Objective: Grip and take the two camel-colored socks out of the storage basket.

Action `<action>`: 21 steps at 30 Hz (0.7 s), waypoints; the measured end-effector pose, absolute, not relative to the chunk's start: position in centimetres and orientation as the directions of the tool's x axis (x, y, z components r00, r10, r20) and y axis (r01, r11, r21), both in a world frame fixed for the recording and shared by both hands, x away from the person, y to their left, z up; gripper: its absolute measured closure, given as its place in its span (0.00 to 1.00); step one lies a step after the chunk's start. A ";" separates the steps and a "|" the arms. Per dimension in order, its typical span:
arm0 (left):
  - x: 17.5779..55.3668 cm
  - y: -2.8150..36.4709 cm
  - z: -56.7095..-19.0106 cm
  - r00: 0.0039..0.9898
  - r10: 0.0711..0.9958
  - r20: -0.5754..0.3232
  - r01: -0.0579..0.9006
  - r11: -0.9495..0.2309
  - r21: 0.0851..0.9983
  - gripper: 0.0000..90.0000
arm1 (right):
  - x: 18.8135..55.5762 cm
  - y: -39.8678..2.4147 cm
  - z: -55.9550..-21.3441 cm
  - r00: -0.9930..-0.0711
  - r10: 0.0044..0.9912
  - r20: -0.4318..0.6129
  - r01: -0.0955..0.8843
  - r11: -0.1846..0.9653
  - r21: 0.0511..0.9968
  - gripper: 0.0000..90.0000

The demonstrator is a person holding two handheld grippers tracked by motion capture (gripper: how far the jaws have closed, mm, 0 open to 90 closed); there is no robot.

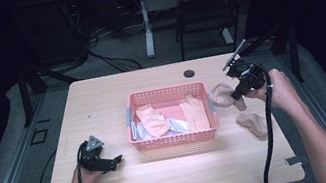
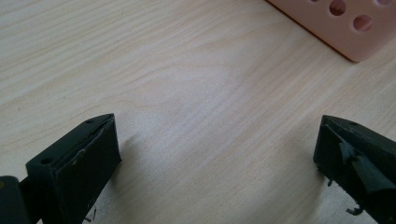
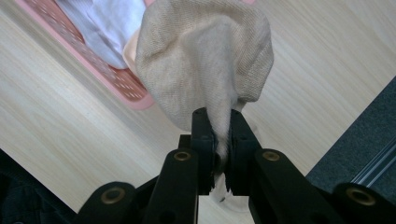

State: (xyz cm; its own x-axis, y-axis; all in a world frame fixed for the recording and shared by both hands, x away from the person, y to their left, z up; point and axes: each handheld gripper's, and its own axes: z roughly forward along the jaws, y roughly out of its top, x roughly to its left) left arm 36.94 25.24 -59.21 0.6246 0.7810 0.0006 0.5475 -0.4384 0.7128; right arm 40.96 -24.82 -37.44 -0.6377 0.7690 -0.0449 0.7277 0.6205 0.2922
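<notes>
A beige sock (image 3: 205, 60) is hanging pinched between the jaws of the right hand-held gripper (image 3: 219, 140), which are pressing together on a fold of its fabric. In the high view this sock (image 1: 222, 95) is dangling above the table (image 1: 102, 102), just beside the right end of the pink basket (image 1: 175, 139), with the right hand-held gripper (image 1: 243, 85) gripping it from the right side. A second beige sock (image 1: 253, 123) is lying flat on the table, nearer and a little to the right of the held one, apart from the basket. Inside the basket, two peach-coloured socks (image 1: 152, 121) are lying with a white cloth piece (image 1: 175, 124) between them. At the near left of the table, well apart from the basket's left end, the left hand-held gripper (image 1: 106, 163) is resting low over the wood. Its jaws are standing spread wide with bare table between them, and a corner of the pink basket (image 2: 345, 32) is showing beyond them in the left gripper view.
</notes>
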 end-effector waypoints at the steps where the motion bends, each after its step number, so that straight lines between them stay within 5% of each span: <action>1: 36.9 25.2 -59.2 0.625 0.781 0.001 0.547 -0.439 0.713 0.00 | 40.9 -25.0 -37.5 -0.634 0.773 -0.040 0.732 0.615 0.292 0.93; 21: 36.9 25.2 -59.2 0.625 0.781 0.001 0.547 -0.439 0.713 0.00 | 40.7 -28.1 -40.4 -0.577 0.816 -0.023 0.785 0.563 0.257 0.93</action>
